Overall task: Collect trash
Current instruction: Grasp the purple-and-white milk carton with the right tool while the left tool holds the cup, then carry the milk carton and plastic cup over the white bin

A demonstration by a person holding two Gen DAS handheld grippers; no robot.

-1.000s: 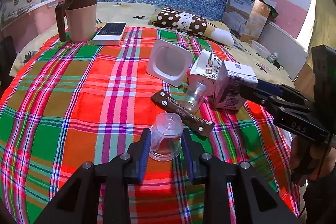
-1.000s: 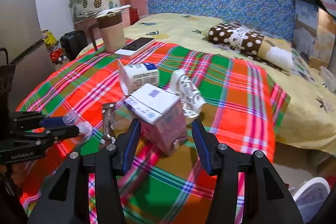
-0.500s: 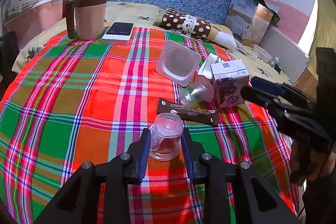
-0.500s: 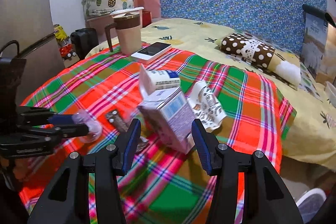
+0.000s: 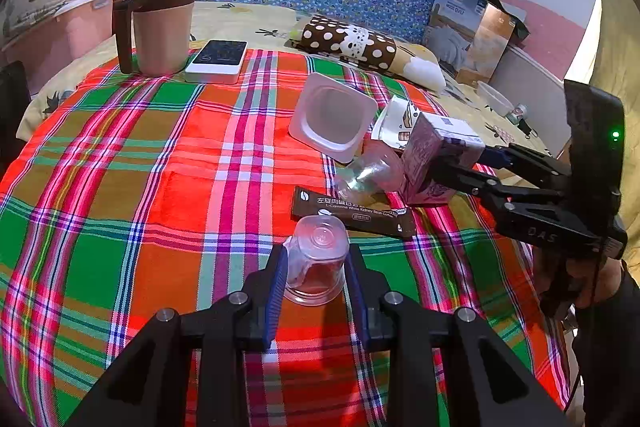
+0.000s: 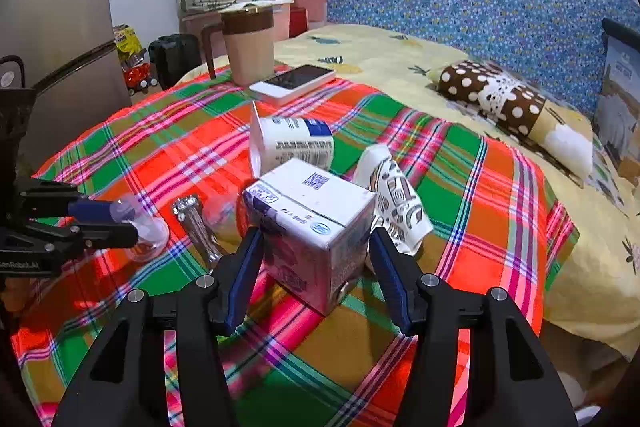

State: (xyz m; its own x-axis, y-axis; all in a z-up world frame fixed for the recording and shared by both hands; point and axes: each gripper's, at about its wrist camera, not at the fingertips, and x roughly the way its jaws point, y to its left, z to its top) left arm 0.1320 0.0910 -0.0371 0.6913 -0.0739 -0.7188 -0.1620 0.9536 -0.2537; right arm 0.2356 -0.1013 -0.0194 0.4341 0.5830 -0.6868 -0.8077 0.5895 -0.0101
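Observation:
My left gripper (image 5: 316, 285) is shut on a small clear plastic cup (image 5: 317, 259), held upside down over the plaid tablecloth (image 5: 160, 187). My right gripper (image 6: 316, 263) has its jaws around a purple and white milk carton (image 6: 312, 227); it also shows in the left wrist view (image 5: 436, 155). A brown snack wrapper (image 5: 352, 211), a second clear cup (image 5: 368, 175), a white yogurt tub (image 5: 332, 117) and a crumpled paper cup (image 6: 396, 199) lie close together on the cloth.
A beige mug with a brown lid (image 5: 160, 23) and a white phone (image 5: 218, 61) stand at the far side of the table. A polka-dot pillow (image 5: 352, 41) lies on the bed behind. The table edge (image 6: 560, 239) drops off at the right.
The right gripper has come around the milk carton and tilted it. The left gripper still holds the clear cup in about the same place.

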